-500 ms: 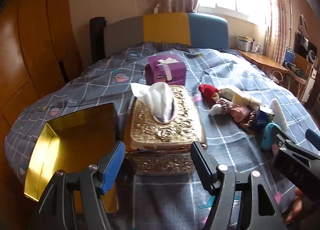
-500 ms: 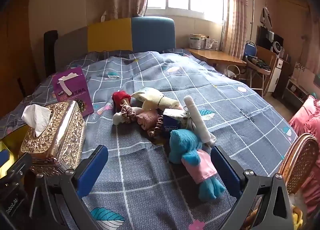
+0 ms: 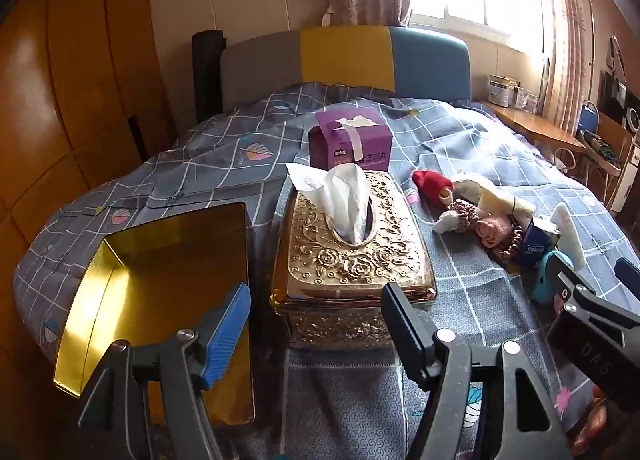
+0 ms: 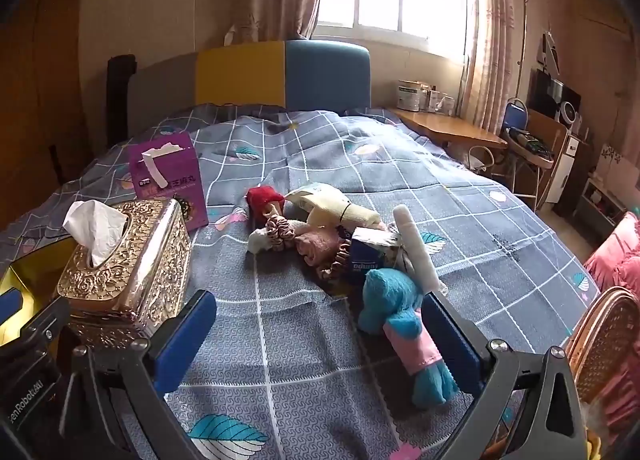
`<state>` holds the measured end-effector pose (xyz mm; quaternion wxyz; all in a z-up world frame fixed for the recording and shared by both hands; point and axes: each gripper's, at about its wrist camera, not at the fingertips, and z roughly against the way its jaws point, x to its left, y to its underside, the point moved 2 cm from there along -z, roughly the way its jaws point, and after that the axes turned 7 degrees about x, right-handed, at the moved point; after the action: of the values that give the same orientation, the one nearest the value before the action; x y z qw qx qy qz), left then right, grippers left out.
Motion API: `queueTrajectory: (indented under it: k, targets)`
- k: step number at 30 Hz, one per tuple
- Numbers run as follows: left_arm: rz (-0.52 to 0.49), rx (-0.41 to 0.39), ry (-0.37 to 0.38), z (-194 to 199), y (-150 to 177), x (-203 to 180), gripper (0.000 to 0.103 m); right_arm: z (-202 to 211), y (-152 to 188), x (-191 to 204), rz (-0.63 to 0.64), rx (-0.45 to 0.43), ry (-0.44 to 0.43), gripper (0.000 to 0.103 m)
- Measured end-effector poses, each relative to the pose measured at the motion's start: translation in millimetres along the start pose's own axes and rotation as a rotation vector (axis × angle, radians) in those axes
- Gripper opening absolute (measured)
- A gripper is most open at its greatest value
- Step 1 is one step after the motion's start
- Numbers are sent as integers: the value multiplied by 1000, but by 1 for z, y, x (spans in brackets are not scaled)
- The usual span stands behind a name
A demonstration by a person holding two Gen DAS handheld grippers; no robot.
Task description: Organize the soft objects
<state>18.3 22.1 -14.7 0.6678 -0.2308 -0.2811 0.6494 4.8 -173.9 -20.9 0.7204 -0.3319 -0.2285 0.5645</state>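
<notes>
Both wrist views look low along the bed (image 3: 224,148) toward the far headboard (image 4: 280,76), the left one near the gold tissue box (image 3: 352,252); both share it.

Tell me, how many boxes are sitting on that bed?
3: the gold tissue box nearest, the purple box just behind it, and the open gold box at its left. More may hide in the pile.
</notes>
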Motion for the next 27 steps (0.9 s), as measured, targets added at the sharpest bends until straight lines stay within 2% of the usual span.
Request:
queueTrajectory:
  k: [27]
  targets:
    - [17, 1, -8, 0, 2, 5, 69, -1, -1, 6, 10, -5, -7, 103]
